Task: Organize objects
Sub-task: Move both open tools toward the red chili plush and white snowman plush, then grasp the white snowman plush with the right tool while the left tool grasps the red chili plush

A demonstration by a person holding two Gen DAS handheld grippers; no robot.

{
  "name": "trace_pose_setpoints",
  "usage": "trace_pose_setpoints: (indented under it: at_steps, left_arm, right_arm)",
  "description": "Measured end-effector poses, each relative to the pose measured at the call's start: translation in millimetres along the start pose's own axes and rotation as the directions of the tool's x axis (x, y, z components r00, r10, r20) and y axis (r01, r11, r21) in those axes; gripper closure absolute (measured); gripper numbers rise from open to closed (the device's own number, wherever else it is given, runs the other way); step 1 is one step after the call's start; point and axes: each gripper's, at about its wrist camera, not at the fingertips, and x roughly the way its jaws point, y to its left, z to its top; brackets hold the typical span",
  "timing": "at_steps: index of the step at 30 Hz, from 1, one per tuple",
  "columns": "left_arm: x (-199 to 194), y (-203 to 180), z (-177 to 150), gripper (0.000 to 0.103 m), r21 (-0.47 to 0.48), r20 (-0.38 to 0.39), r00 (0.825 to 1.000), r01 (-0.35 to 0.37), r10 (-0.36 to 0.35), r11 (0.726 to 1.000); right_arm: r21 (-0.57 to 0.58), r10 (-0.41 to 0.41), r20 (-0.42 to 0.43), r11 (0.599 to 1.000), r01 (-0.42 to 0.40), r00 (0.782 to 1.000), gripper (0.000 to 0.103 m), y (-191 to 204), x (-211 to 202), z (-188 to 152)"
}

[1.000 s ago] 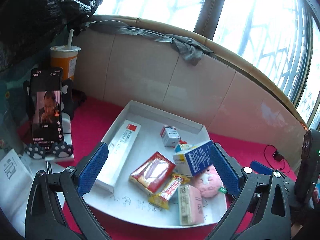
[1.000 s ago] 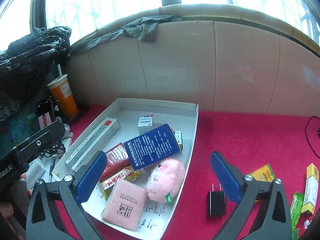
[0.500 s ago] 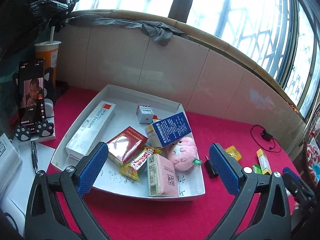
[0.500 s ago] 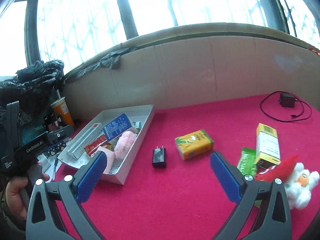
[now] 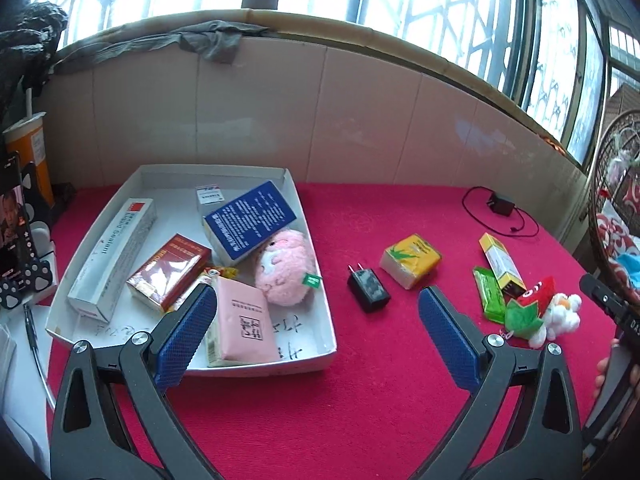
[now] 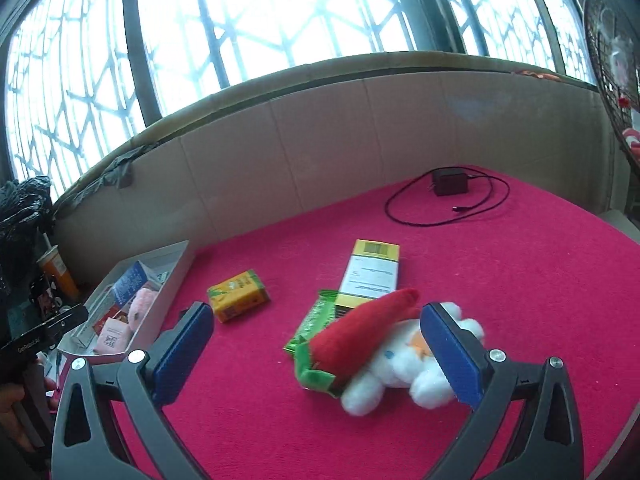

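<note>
Only the left view shows the black plug (image 5: 368, 291); both claws, left (image 5: 316, 334) and right (image 6: 318, 356), spread.

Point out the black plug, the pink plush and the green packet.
black plug (image 5: 370, 288), left wrist view, top face
pink plush (image 5: 285, 266), left wrist view, body
green packet (image 6: 314, 320), right wrist view, wrapper middle

A grey cloth (image 5: 212, 42) drapes over the ledge above the beige tiled wall (image 5: 360, 120), under barred windows (image 6: 260, 20). At far left an orange paper cup (image 5: 34, 148) with a straw stands behind a phone (image 5: 12, 216) on a paw-footed stand; a pen (image 5: 30, 320) lies below. A black plastic bag (image 5: 28, 36) bulges at upper left
</note>
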Motion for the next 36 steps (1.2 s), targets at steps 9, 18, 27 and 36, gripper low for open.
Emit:
trace_pose_setpoints:
  at_steps: [9, 18, 27, 36]
  left_arm:
    - [20, -40, -15, 0.001, 0.099, -0.089, 0.994, 0.066, -0.057, 0.993]
    - [32, -67, -24, 0.001, 0.159, -0.156, 0.98, 0.146, -0.121, 0.976]
    - [32, -85, -24, 0.001, 0.214, -0.166, 0.973, 0.193, -0.159, 0.958]
    - [54, -107, -15, 0.001, 0.295, -0.197, 0.962, 0.243, -0.19, 0.924]
  right_arm:
    - [0.126, -0.092, -0.131, 0.986, 0.109, 0.987, 0.0, -71, 18, -23]
    - [0.093, 0.042, -0.296, 0.996, -0.015, 0.954, 0.0, -79, 63, -20]
    - [-0.01, 0.19, -0.31, 0.979, -0.203, 0.932, 0.034, -34, 66, -25]
    - [-0.062, 0.279, -0.378, 0.944, -0.325, 0.883, 0.055, -11, 38, -49]
